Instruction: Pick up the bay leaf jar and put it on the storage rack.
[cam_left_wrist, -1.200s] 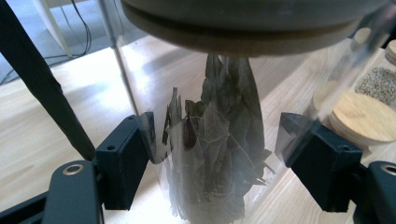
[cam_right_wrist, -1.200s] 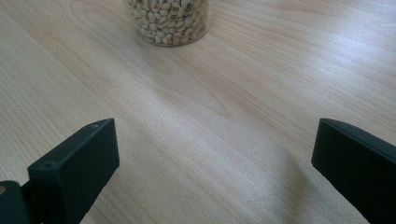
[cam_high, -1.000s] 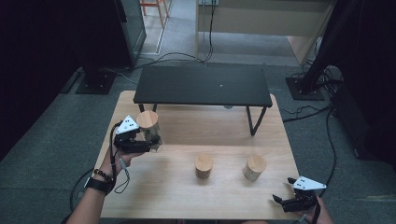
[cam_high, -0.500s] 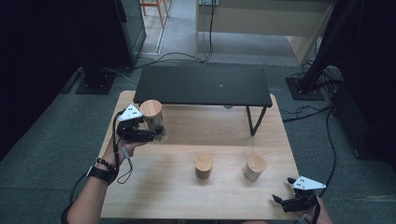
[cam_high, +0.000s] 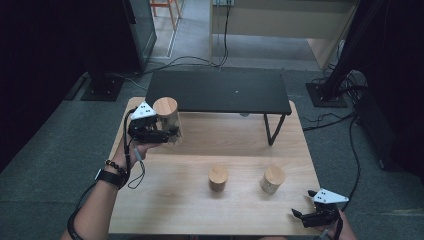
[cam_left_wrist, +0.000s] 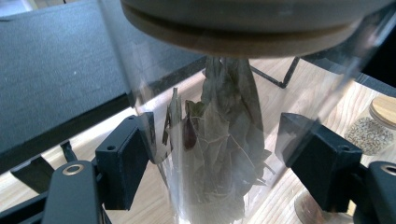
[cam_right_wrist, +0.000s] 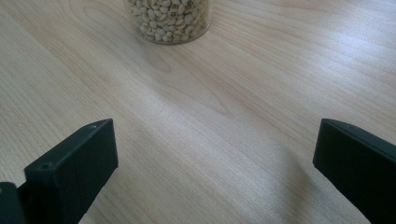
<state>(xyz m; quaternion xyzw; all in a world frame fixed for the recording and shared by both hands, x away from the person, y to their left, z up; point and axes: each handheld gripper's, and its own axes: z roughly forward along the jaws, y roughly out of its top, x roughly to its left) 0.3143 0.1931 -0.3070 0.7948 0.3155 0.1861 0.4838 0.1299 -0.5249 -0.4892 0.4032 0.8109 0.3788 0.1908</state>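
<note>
A clear glass jar of dried leaves (cam_high: 168, 120) with a wooden lid is held up above the table's far left, close to the black shelf (cam_high: 217, 92). My left gripper (cam_high: 167, 134) is shut on this jar; in the left gripper view its black pads (cam_left_wrist: 126, 165) press both sides of the leaf jar (cam_left_wrist: 219, 154). Two shorter wooden-lidded jars stand on the table: a middle jar (cam_high: 218, 178) and a jar of pale nuts (cam_high: 272, 179). My right gripper (cam_high: 300, 215) rests open at the near right corner, with the nut jar (cam_right_wrist: 168, 18) ahead of it.
The wooden table (cam_high: 170, 200) has bare room at its near left and centre. The low black shelf stands on thin metal legs (cam_high: 270, 131) over the table's far edge. Cables (cam_high: 330, 120) and dark equipment stands surround the table on the floor.
My left gripper has lifted the leaf jar and carried it away from me, toward the black shelf. The right gripper has not moved.
</note>
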